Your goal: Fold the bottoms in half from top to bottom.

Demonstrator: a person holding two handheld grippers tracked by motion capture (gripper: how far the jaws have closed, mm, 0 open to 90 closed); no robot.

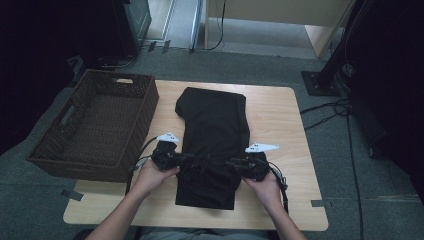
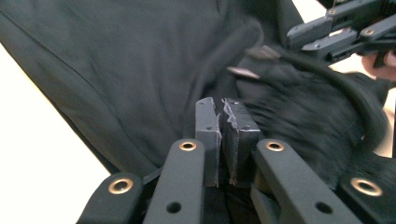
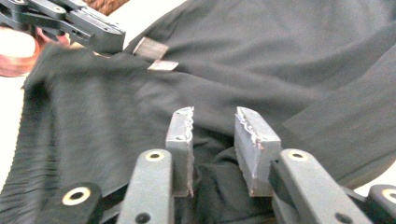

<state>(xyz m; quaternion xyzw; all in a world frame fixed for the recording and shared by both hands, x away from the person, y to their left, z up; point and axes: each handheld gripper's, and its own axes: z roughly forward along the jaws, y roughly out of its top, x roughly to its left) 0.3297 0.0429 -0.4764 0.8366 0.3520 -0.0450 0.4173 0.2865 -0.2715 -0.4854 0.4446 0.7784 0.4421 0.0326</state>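
A black garment [image 1: 215, 125] lies lengthwise on the wooden table [image 1: 280, 115], and its near part is bunched up between the two grippers. My left gripper [image 1: 194, 160] comes in from the left. In the left gripper view it [image 2: 222, 105] has its pads pressed together on a fold of the cloth [image 2: 116, 70]. My right gripper [image 1: 229, 163] comes in from the right. In the right gripper view its jaws [image 3: 215, 116] stand apart over the garment [image 3: 280, 60], with a hump of cloth low between them and the pads off it.
A dark woven basket [image 1: 95, 125] stands at the table's left edge, close beside the left hand. Cables [image 1: 330, 107] trail over the grey floor to the right, near a black stand base [image 1: 320, 82]. Bare tabletop shows right of the garment.
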